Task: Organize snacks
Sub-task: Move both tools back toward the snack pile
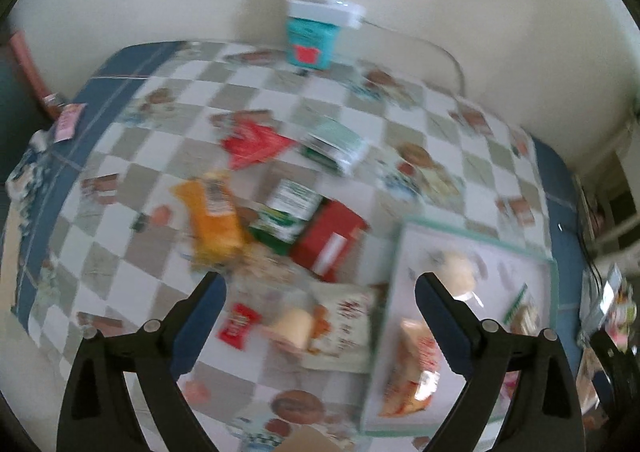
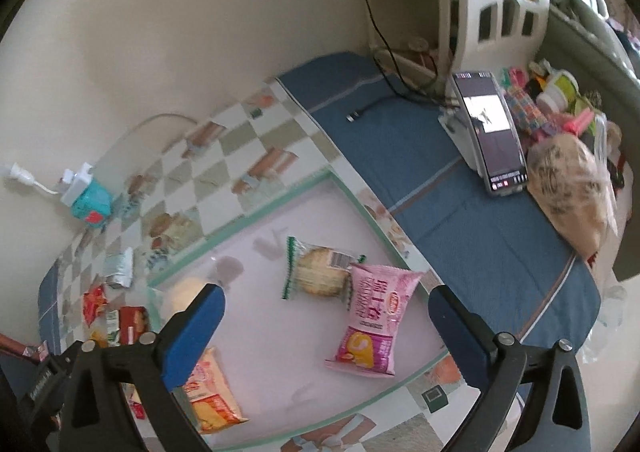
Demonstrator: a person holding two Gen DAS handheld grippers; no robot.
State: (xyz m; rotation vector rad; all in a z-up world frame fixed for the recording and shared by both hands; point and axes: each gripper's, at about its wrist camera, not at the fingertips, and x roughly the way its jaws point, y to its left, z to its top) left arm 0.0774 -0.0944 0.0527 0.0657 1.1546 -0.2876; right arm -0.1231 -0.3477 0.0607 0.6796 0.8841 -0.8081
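My left gripper (image 1: 320,284) hangs open and empty over loose snacks on the checked tablecloth (image 1: 132,236). Among these are an orange packet (image 1: 212,211), a green packet (image 1: 288,215), a red box (image 1: 328,240), a red bag (image 1: 256,143) and a small red packet (image 1: 236,326). This view is blurred. My right gripper (image 2: 326,294) is open above the pale tray (image 2: 272,332), holding nothing. In the tray lie a pink packet (image 2: 370,316), a round biscuit packet (image 2: 316,270), an orange packet (image 2: 208,392) and a pale bun (image 2: 184,292). The tray (image 1: 504,264) also shows at the left view's right side.
A teal box with a white charger (image 1: 308,39) stands against the wall. On the blue cloth (image 2: 460,219) to the right are a phone on a stand (image 2: 494,131), a black cable (image 2: 360,113) and a filled plastic bag (image 2: 572,183). Clutter crowds the far right.
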